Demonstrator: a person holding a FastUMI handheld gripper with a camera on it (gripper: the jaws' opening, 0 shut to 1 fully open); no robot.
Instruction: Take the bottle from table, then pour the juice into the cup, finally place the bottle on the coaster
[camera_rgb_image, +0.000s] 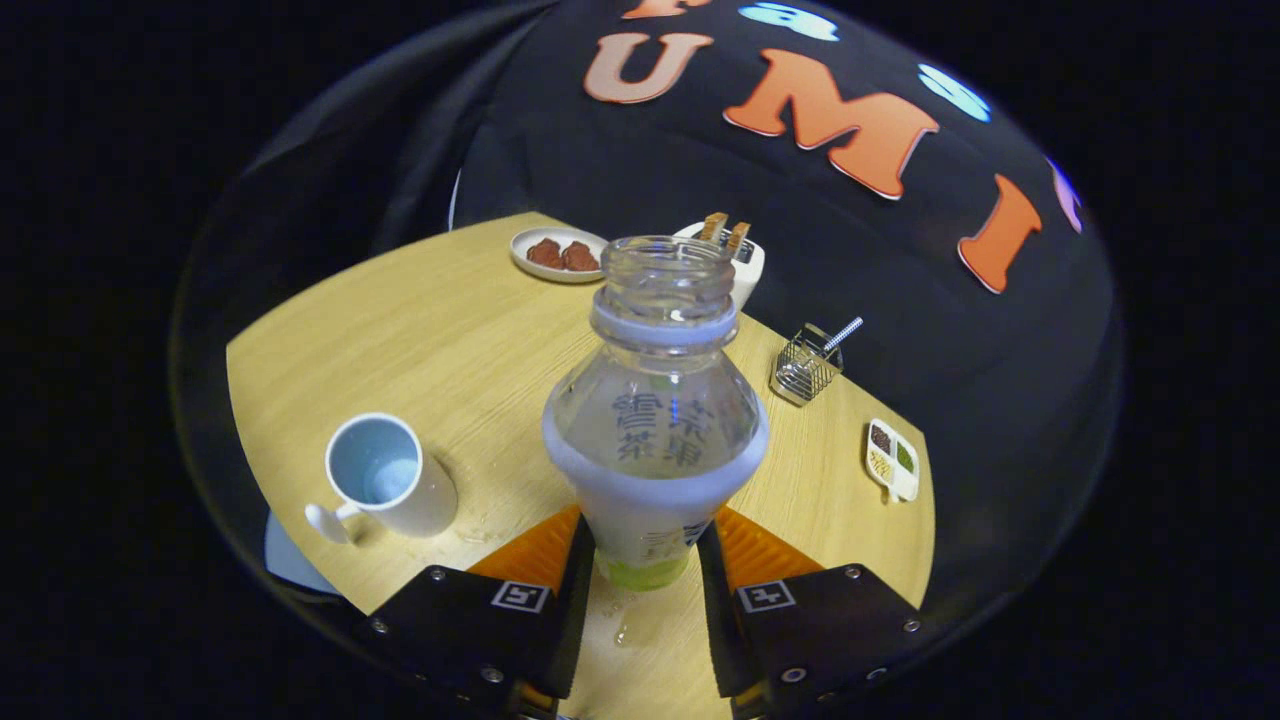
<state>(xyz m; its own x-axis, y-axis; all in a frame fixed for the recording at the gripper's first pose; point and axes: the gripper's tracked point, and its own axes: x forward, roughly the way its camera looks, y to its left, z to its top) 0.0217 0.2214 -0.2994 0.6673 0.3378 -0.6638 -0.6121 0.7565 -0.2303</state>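
**Clear plastic bottle in our grip, cup waiting beside it**

Clear plastic, uncapped and upright: the bottle (655, 420) stands between the fingers of our hand-held gripper (645, 560), which is closed on its lower body, both fingers pressing its sides. We cannot tell whether its base touches the wooden desk (470, 330) or hangs just above it. The bottle looks largely empty in its upper part. Off to the side of the fingers stands the white cup (385, 480), handle toward us, with what appears to be a little liquid inside; droplets lie on the desk near the cup and between the fingers. We judge that the pouring may already be done, though we cannot be sure. A pale blue disc (285, 560) just past the cup is probably the coaster, and nothing stands on it, so the placing is left to do. Farther off sit a plate of red food (557, 254), a toaster (745, 262), a wire basket (805, 368) and a small divided dish (892, 460).
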